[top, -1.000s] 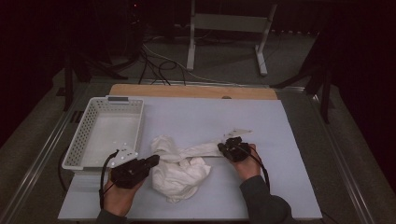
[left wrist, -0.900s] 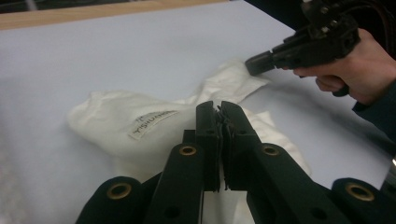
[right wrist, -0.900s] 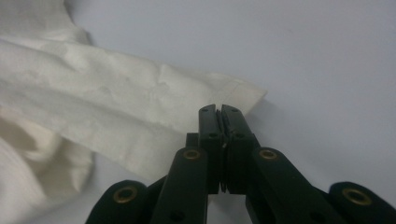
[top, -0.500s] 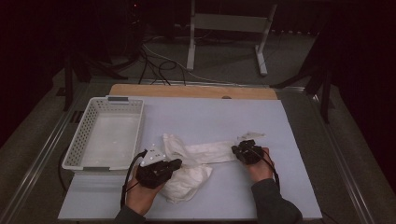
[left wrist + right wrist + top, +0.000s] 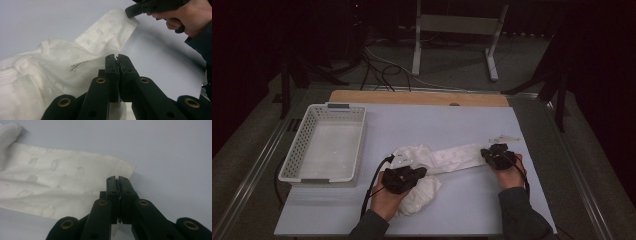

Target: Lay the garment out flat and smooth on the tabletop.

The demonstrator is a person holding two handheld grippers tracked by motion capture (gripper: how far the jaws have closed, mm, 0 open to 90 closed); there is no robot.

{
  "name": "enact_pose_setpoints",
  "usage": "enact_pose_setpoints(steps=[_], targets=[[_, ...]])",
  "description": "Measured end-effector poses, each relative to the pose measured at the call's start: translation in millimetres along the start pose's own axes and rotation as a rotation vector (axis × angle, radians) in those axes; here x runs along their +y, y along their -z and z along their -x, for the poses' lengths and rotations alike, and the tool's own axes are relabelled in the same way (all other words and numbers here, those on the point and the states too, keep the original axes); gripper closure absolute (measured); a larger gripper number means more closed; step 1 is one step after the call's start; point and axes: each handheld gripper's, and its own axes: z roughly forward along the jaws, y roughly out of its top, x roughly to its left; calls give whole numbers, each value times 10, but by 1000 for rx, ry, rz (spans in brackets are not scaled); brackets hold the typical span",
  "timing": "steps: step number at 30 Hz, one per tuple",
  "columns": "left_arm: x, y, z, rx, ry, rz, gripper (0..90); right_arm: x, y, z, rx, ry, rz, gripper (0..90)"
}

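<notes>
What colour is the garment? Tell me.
White garment, faint raised dots; clearest in left gripper view.

In the high view, the left tool (image 5: 404, 178) and the hand behind it cover part of the white cloth (image 5: 447, 157), so the cloth under them is hidden. In the same view the right tool (image 5: 498, 156) is small and dark, and its tips are too tiny to make out. Both arms are cut off by the bottom edge.

In the left tool view, the cloth runs off the left and bottom edges. There is a small tag (image 5: 78, 66) on it, but the writing is too blurry to read.

In the right tool view, the jaws sit over the cloth's corner and hide the bit between them. The cloth runs off the left edge.
</notes>
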Motion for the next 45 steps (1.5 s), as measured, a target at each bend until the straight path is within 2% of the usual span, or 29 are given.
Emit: enact_pose_setpoints(steps=[1, 2, 6, 12, 14, 16, 17, 23, 29, 31, 34, 35, 37, 38, 40, 42, 44, 45], targets=[[0, 0, 0, 0, 0, 0, 868, 0, 0, 0, 0, 0, 0, 882], [36, -88, 22, -6, 3, -2, 868, -8, 52, 115, -24, -14, 4, 882], [105, -268, 54, -18, 6, -12, 868, -25, 97, 258, -52, -19, 11, 883], [176, -434, 63, -13, 10, -18, 870, -37, 137, 407, -81, -48, 14, 883], [247, -522, 51, -2, 20, -13, 871, -32, 143, 486, -98, -50, 20, 883], [275, -548, 46, -1, 24, -13, 872, -30, 140, 505, -100, -63, 23, 883], [304, -567, 37, -2, 23, -17, 872, -31, 136, 558, -106, -70, 23, 883], [441, -654, -14, 5, 41, -16, 873, 45, 185, 677, -136, -65, 33, 883], [531, -771, 30, -9, 41, -2, 874, 111, 264, 823, -172, -80, 54, 883], [560, -808, 58, -20, 41, 7, 874, 111, 279, 856, -177, -80, 59, 883], [596, -860, 113, -31, 27, 14, 874, 87, 304, 951, -177, -114, 72, 883], [606, -877, 127, -37, 27, 18, 873, 66, 310, 1009, -179, -139, 75, 883], [616, -894, 138, -42, 27, 22, 873, 66, 310, 1009, -179, -139, 75, 883], [645, -932, 167, -50, 29, 31, 873, 57, 344, 1086, -197, -142, 72, 883], [684, -973, 187, -55, 28, 38, 873, 61, 364, 1109, -202, -140, 72, 883], [736, -1016, 224, -64, 47, 53, 874, 73, 400, 1157, -216, -140, 76, 883], [787, -1056, 287, -89, 51, 74, 874, 76, 426, 1212, -230, -149, 77, 883], [805, -1082, 326, -117, 54, 83, 870, 74, 436, 1241, -238, -155, 73, 883]])
